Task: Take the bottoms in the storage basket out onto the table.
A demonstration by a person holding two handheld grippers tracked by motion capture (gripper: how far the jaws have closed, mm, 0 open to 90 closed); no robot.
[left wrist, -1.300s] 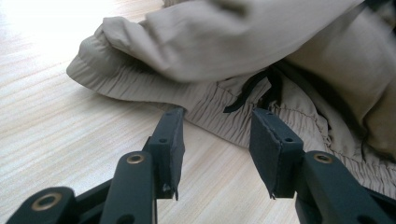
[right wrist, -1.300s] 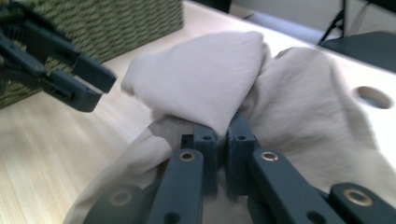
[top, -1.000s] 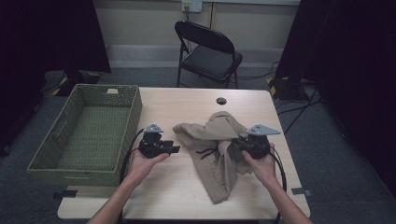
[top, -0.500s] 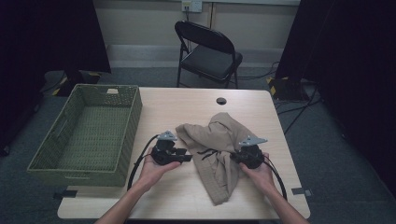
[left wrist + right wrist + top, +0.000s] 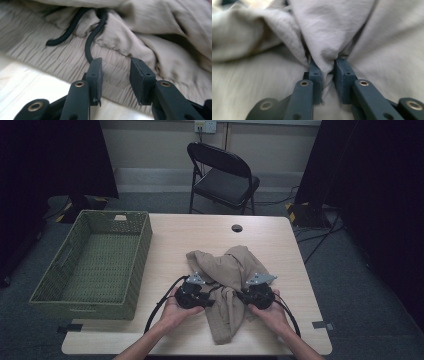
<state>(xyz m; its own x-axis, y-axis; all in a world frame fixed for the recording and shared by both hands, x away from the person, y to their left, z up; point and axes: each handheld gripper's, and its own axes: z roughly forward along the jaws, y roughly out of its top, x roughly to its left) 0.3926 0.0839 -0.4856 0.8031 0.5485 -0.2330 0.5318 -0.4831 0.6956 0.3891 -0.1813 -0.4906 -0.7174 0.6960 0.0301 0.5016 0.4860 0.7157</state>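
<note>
Left gripper view: left gripper [image 5: 115, 67] half-open over gathered waistband, jaws closing lately, nothing pinched. Right gripper [image 5: 327, 68] loosening — fold of beige trousers [image 5: 227, 287] between jaws. Trousers crumpled mid-table [image 5: 170, 235], right of green basket [image 5: 142, 245].

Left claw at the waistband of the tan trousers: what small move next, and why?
Probably ease the left claw forward and close on the waistband. Its jaws have just been closing but stand apart, the elastic edge just beyond them, nothing pinched. The right claw already grips a fold of the tan trousers on the table.
</note>
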